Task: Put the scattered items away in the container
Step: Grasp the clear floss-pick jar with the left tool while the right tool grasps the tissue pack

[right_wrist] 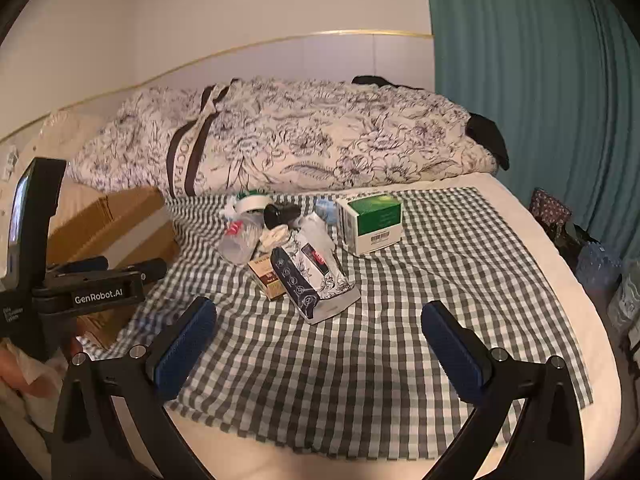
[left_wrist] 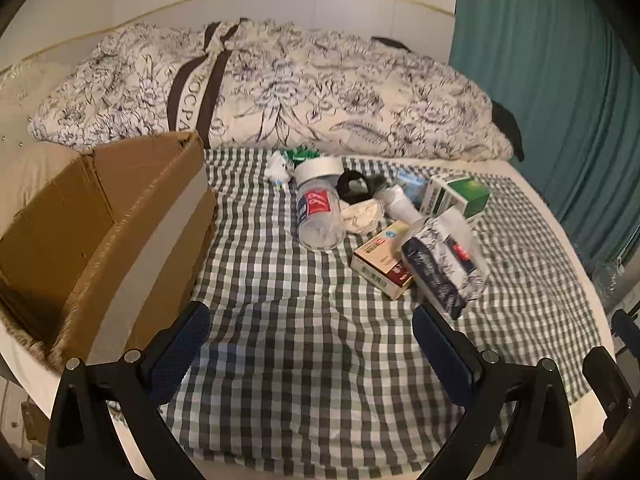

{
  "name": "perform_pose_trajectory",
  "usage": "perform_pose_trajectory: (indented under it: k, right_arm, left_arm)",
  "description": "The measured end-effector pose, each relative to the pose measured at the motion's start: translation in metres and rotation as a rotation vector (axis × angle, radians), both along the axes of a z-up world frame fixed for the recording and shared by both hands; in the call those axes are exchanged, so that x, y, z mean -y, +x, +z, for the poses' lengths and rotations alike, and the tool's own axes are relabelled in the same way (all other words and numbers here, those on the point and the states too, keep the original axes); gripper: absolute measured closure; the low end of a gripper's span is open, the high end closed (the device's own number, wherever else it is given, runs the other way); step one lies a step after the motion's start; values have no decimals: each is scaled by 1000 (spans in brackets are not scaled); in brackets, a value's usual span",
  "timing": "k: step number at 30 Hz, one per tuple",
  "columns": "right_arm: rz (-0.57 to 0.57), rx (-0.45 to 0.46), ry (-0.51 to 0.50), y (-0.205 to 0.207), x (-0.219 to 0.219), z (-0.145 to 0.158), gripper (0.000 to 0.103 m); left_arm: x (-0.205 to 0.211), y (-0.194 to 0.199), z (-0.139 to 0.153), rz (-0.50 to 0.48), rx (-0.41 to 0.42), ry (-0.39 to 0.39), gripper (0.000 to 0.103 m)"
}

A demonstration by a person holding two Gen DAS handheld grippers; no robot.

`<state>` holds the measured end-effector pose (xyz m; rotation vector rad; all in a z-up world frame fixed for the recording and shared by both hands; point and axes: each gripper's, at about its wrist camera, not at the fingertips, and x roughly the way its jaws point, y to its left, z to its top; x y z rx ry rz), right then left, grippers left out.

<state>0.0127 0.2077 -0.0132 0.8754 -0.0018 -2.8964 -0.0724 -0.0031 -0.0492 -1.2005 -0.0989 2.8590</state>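
Both the left tool [left_wrist: 310,354] and right tool [right_wrist: 318,344] hang released over the bed, nothing gathered yet (the clutter [left_wrist: 384,220] lies heaped beside the cardboard box [left_wrist: 104,216]), so a first reach and grasp comes next.

An open brown cardboard box [left_wrist: 100,216] sits empty at the checked cloth's [left_wrist: 304,360] left edge. Toward the cloth's far edge lies a loose heap: a clear white-lidded jar [left_wrist: 320,208] on its side, a green-and-white carton [left_wrist: 456,196], a floral pouch [left_wrist: 440,268] and a flat tan packet [left_wrist: 380,260].
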Motion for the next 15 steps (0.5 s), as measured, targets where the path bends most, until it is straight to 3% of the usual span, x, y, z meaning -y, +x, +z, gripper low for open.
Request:
perform_pose_trajectory:
  k: [15]
  right_arm:
    - [75, 68, 11, -71, 13, -29, 0]
  left_arm:
    - [-12, -68, -14, -31, 14, -51, 0]
